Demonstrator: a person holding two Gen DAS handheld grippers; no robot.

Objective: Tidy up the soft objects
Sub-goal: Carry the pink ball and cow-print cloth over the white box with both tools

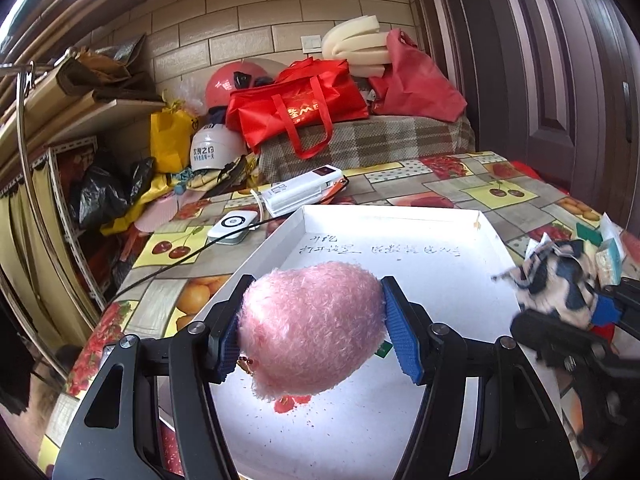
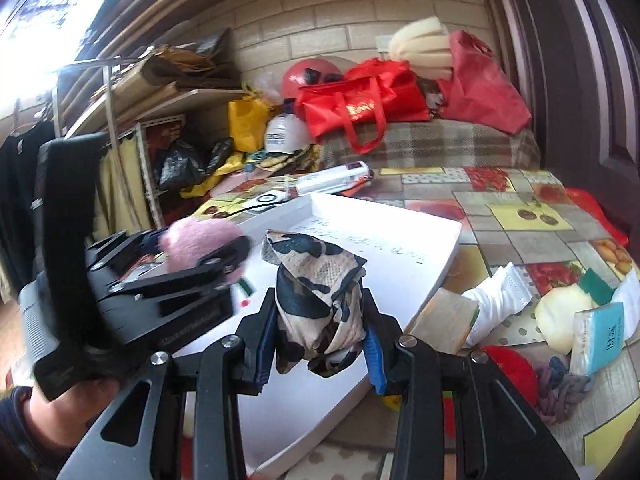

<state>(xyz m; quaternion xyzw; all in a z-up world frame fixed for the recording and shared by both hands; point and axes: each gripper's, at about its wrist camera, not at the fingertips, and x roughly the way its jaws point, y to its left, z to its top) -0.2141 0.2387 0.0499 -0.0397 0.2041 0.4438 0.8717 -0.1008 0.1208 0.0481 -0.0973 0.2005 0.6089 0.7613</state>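
Left tongs (image 1: pixel 316 328) clench a pink plush (image 1: pixel 312 328), right tongs (image 2: pixel 320 344) a camouflage cloth (image 2: pixel 316 296), over the white tray (image 1: pixel 400 232).

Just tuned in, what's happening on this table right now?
A person is working two handheld grippers. The left gripper grips a pink fuzzy toy over the white tray. The right gripper grips a camouflage cloth bundle above the tray's near edge. More soft things lie on the tablecloth beside it.
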